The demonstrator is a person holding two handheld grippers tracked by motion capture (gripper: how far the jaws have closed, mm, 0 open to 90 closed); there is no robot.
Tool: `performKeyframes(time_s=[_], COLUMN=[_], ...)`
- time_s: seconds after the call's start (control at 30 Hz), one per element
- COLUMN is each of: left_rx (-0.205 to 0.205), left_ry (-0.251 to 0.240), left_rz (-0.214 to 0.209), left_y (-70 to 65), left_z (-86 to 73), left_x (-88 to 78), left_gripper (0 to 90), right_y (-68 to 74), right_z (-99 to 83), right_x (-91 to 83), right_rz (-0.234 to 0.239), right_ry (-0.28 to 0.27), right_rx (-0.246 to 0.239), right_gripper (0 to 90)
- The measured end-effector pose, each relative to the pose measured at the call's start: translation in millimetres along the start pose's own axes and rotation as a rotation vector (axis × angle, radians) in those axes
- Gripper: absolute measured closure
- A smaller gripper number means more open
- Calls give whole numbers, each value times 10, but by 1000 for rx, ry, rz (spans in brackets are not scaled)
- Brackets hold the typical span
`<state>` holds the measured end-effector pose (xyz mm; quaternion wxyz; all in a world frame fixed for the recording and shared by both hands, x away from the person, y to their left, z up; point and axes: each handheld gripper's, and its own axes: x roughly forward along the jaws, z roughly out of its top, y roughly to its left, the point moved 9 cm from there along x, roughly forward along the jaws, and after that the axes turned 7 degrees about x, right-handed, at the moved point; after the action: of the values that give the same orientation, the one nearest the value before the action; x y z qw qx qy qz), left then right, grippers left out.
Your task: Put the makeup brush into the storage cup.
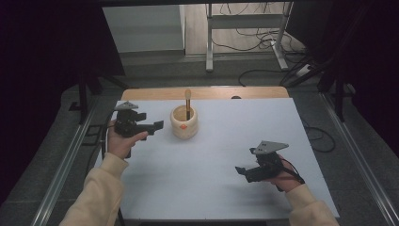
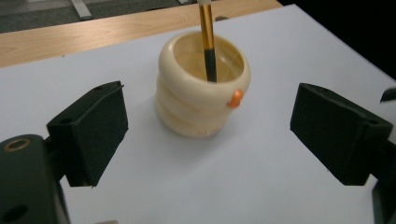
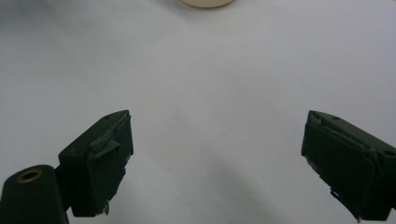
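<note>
- Since the cream holder (image 1: 184, 123) is the only thing on the worktop (image 1: 226, 155), I'll use it as the landmark. From the high view it sits toward the far edge, with a brush (image 1: 187, 101) standing upright in it. The left tool (image 1: 155, 127) is just beside the holder on its left, pointing at it, while the right tool (image 1: 241, 170) is well apart, off to the holder's near right.
- Left tool view: jaws spread wide, nothing in them, and the holder (image 2: 201, 95) sits between and beyond them with the brush (image 2: 207, 42) leaning on the far rim. My worry: the holder looks light and rounded with bulging rings, so if one jaw lands first it'll probably shove or spin it instead of clamping. Coming in high could knock the brush handle and tip the whole thing, since that tall brush makes it top-heavy.
- Right tool view: also wide open and empty over bare worktop (image 3: 210, 84), with just the holder's (image 3: 205, 2) base peeking in at the top edge. It's too far off to steady anything if the holder slides, so a tip-over would go uncaught.
</note>
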<state>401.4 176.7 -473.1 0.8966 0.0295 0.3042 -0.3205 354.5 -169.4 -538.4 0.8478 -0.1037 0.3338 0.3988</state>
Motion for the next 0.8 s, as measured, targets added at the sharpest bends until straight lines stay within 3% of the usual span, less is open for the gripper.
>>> performKeyframes(time_s=[0.43, 0.63, 0.8], left_rx=[25, 60, 65], left_ry=[18, 57, 83], left_rz=[-20, 11, 6], left_y=[-125, -147, -218], left_z=[-598, -914, -1163], left_x=[-253, -335, -402], left_gripper=[128, 130, 130], right_y=[-100, -190, -311], right_z=[-11, -59, -138], right_x=[-36, -129, -256], right_rz=[-42, -66, -104], right_ry=[-10, -27, -45], right_rx=[24, 65, 111], right_gripper=[94, 95, 98])
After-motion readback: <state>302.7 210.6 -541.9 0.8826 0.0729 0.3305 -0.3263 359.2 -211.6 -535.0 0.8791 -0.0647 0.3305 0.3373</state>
